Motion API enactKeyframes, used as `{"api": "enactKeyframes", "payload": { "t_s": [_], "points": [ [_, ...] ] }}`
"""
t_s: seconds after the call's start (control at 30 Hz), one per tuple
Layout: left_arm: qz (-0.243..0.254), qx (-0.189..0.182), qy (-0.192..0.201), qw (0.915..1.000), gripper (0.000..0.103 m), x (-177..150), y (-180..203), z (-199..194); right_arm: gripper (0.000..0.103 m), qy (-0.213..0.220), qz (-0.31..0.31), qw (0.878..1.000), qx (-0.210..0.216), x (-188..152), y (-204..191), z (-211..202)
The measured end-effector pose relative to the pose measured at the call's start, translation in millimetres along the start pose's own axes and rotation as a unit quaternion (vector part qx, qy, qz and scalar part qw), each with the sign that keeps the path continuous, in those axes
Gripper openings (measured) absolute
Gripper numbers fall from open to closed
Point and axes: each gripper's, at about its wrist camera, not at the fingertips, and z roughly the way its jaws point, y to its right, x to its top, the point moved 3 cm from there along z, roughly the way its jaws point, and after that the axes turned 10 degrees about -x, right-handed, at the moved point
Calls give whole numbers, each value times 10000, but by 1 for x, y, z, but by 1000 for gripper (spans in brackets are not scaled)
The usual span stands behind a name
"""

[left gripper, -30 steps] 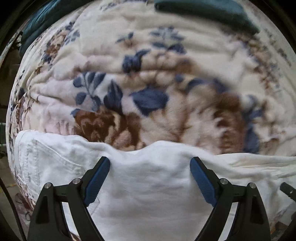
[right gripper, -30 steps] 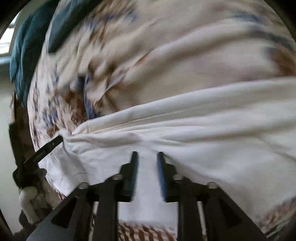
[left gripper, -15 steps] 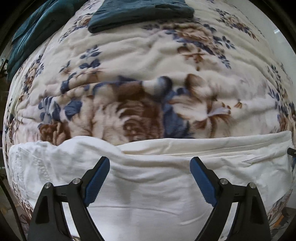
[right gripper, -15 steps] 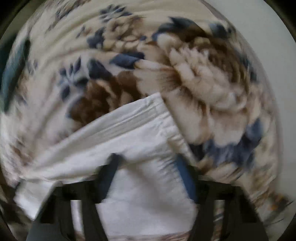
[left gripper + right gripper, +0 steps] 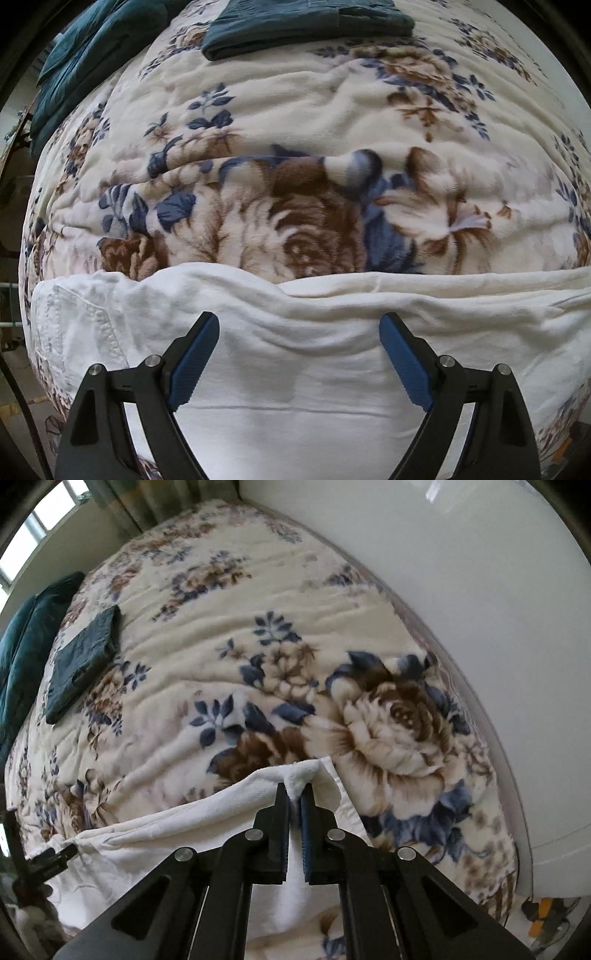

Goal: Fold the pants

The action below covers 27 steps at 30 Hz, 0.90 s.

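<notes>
Two tools are on the job, and only one has cloth. My right tool (image 5: 295,794) is clamped on a bunched corner of the white pants (image 5: 295,369), just below the middle of the right wrist frame, the hem puckering up between the pressed pads. My left tool (image 5: 299,332) hangs with its pads wide apart over the pants in the lower half of its frame, holding nothing. The pants lie stretched across the near edge of the bed, on the flowered blanket (image 5: 314,122), pocket end at the lower left. A folded dark green garment (image 5: 306,22) sits at the top of the frame, well apart.

The risk I see: the grip is on a thin pinch of hem, so a quick pull could let it slip out, or catch only the top layer and leave the fold crooked. With the left tool not pinning anything, the whole garment may drag over the plush blanket instead of folding.

Against a second ago, the right tool has gone from partly open to closed on the hem, and its view now takes in far more bed. The left tool's spread is unchanged.
</notes>
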Motion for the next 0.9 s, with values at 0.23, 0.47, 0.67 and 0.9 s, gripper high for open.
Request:
{"api": "enactKeyframes", "payload": {
  "t_s": [0.23,0.47,0.67,0.9],
  "points": [
    [-63,152,-26,9999,90,1,-2,15,14,-1281,441,9903,296,12,7,97],
    [147,-22,-16,9999,90,-18,13,2,64,-774,811,9934,-249,-23,50,39],
    [137,-113,-176,9997,90,-38,26,3,64,-1293,1919,9712,563,-67,87,61],
    [237,-68,-213,9995,90,-47,33,6,8,-1057,1911,9758,126,-79,79,69]
  ]
}}
